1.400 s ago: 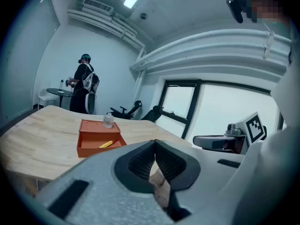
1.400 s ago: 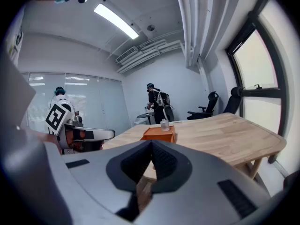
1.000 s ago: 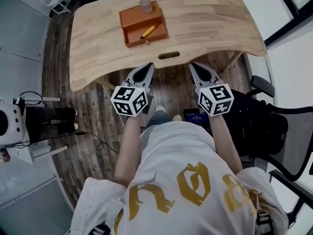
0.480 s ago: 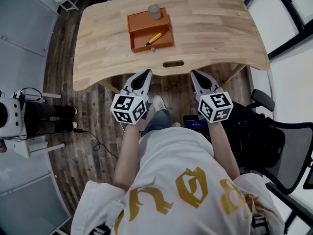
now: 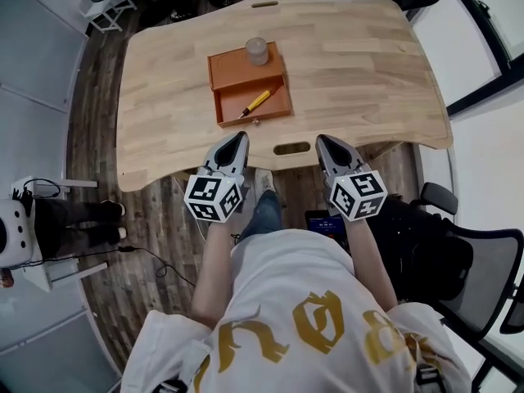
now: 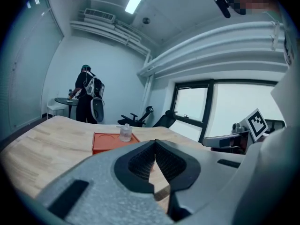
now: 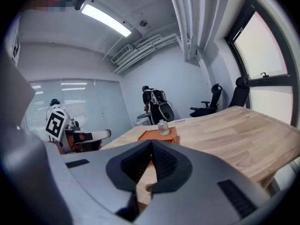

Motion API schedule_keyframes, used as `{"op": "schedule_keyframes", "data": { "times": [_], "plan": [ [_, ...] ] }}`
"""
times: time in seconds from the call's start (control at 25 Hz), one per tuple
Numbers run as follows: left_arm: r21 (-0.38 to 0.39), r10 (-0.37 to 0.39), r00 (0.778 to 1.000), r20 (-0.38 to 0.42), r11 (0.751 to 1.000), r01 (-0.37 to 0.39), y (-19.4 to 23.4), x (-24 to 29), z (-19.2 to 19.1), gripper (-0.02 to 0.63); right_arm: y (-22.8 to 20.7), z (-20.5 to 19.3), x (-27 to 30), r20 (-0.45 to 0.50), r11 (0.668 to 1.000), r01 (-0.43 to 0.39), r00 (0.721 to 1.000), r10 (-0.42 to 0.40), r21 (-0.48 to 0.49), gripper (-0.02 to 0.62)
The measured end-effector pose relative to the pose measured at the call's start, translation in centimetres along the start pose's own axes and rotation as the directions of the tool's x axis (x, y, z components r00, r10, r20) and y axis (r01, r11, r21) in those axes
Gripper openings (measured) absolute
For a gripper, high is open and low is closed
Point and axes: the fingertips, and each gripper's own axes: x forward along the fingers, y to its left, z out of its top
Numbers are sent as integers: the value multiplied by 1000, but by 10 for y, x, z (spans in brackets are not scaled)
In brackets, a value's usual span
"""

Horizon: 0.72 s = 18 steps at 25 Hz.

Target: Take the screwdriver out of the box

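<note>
**Both jaws closed and empty, screwdriver in the box**

Left gripper (image 6: 154,142): jaws pressed together, nothing between them. Same on the right gripper (image 7: 151,143), pads meeting at the tip, nothing held. From the head view both point forward side by side, tips right at the near edge of the wooden worktop (image 5: 360,64), either side of a slot cut in the wood. Ahead of the left one sits the orange box (image 5: 229,106), well apart from both grippers. The yellow-handled screwdriver (image 5: 255,101) lies slantwise in the box's near, open half. A small clear bottle (image 5: 257,51) stands on the far half. A black chair (image 5: 483,277) waits off right.
</note>
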Motion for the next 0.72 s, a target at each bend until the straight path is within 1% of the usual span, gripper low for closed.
{"op": "schedule_keyframes", "data": {
  "times": [0.28,0.36,0.52,0.64,0.72],
  "plan": [
    [-33,-10,999,-39,999,9,86,77,29,11,-14,27,118,-64,1000,-8,998,9,7,11],
    [-30,-20,998,-56,999,18,108,98,36,11,-18,35,151,-77,1000,-10,997,12,14,11],
    [4,-46,995,-93,999,46,142,134,45,11,-24,51,208,-74,998,-17,997,22,64,11],
    [8,-61,991,-118,998,62,161,153,43,11,-23,56,239,-81,998,-26,996,31,61,11],
    [6,-69,988,-136,998,70,167,162,38,11,-24,53,249,-95,998,-28,995,33,60,11]
  ]
}}
